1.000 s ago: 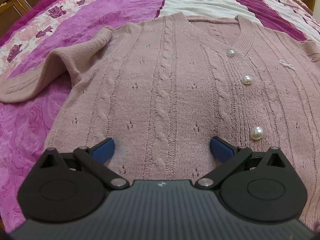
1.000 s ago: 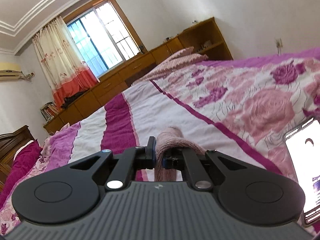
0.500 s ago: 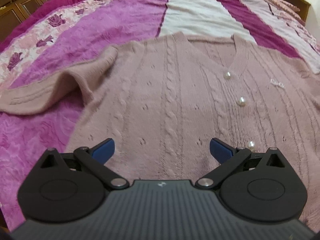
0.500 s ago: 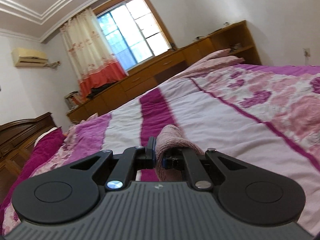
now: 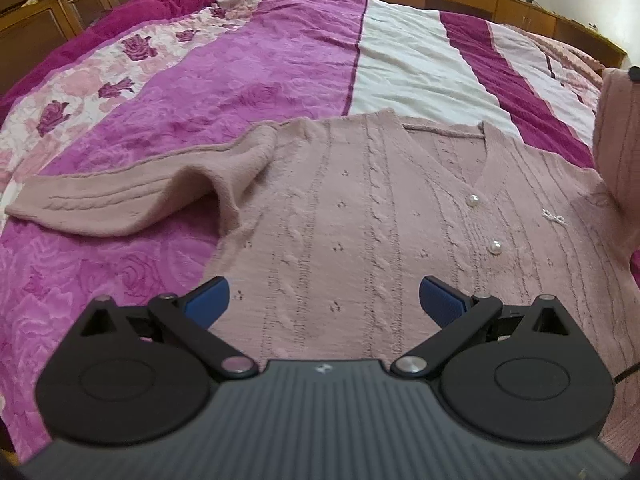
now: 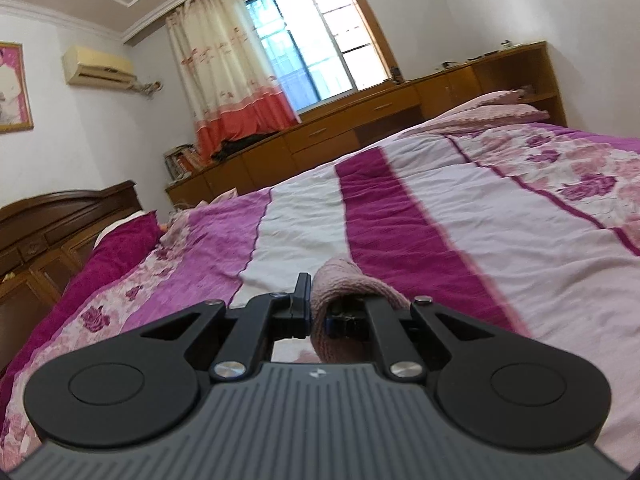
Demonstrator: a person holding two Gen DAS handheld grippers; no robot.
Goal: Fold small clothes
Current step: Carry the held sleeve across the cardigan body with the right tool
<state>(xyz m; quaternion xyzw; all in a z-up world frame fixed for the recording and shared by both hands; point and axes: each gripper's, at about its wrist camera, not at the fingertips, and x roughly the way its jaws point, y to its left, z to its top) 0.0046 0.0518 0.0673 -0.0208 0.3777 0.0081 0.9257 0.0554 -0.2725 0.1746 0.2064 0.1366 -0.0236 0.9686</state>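
A dusty-pink cable-knit cardigan [image 5: 360, 216] with pearl buttons [image 5: 495, 247] lies face up on the bed. Its left sleeve [image 5: 120, 204] stretches out flat to the left. My left gripper [image 5: 323, 298] hovers open above the cardigan's lower front, holding nothing. The cardigan's right sleeve [image 5: 616, 152] is lifted at the right edge of the left wrist view. In the right wrist view my right gripper [image 6: 318, 312] is shut on that pink sleeve [image 6: 344, 280], which bulges up between the fingers above the bed.
The bedspread [image 5: 280, 60] has magenta, white and rose-patterned stripes. A dark wooden headboard [image 6: 60, 216] stands at the left. Wooden cabinets [image 6: 360, 120] run under a curtained window [image 6: 312, 40] along the far wall, and a pink pillow [image 6: 500, 108] lies at the bed's far right.
The right gripper has swung left across the bed with the sleeve in it; the phone has left its view. The left gripper has drawn back and up, showing more of the cardigan and bed.
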